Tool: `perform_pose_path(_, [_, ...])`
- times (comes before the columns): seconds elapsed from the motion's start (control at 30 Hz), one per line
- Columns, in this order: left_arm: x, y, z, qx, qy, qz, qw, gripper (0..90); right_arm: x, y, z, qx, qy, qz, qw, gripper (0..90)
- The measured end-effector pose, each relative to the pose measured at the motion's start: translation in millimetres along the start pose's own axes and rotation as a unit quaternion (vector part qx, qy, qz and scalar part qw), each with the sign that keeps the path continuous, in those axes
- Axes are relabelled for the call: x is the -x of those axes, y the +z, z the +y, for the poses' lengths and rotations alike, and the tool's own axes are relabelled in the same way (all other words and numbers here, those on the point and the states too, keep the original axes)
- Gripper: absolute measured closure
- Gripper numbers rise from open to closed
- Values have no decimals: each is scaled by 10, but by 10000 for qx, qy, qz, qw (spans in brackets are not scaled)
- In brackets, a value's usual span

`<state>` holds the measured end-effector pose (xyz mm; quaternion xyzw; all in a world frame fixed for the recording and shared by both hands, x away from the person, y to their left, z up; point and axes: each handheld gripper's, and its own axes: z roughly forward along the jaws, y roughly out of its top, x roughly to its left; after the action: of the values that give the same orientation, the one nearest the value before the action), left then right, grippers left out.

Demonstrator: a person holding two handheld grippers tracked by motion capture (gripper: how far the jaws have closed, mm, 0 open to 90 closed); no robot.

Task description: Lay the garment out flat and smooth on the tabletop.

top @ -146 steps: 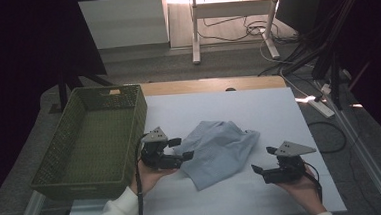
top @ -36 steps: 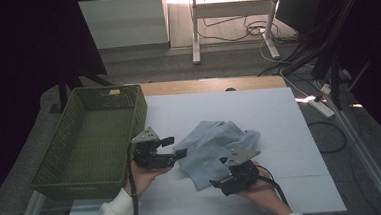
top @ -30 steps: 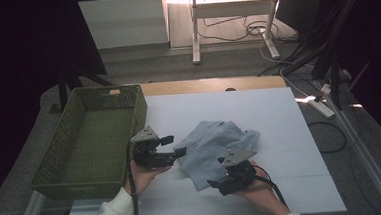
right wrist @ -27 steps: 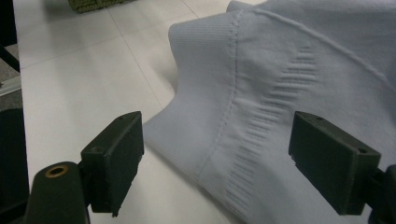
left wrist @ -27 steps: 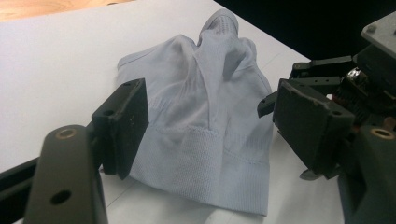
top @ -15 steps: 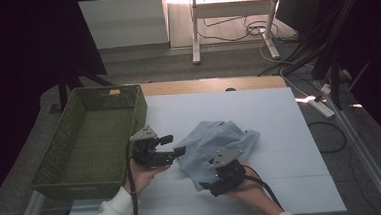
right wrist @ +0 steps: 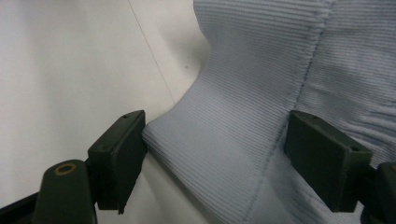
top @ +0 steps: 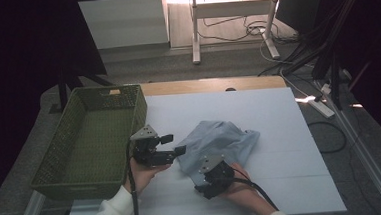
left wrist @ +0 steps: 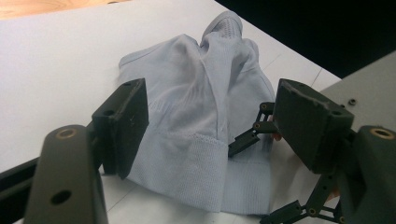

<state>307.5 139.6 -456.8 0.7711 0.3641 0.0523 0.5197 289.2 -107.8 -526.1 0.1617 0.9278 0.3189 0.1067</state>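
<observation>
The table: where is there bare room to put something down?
Bare white table lies right of and behind the blue garment, and the green basket stands empty. Crowded: the near middle, where the left claw and right claw meet the garment.

The worktop (top: 279, 122) is a white sheet laid over a wooden top, whose bare wood shows as a strip along the far edge. Faint straight seams cross the white surface. A pale blue-grey ribbed garment (top: 220, 140) lies crumpled on it, about midway between the left and right edges and nearer the near edge than the far one, its ribbed hem turned toward the near edge. A green woven basket (top: 75, 144) stands along the left edge, reaching from near the far-left corner toward the near-left corner, its outer side overhanging the white sheet.
</observation>
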Motion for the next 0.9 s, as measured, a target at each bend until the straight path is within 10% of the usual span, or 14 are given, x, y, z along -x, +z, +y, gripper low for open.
perform_pose_path(0.17, [4, -16, -3, 17, -7, 26, 10000, 278, 7, -9, -2, 9, 50, -82, 10000, 285])
perform_pose_path(0.57, [15, 8, 4, 0, 1, 27, 10000, 280, 146, -120, -60, 69, 398, -180, 9990, 759])
perform_pose_path(0.9, [22, 10, 19, 28, 31, 16, 10000, 281, 227, -210, -83, 90, 678, 135, 9976, 807])
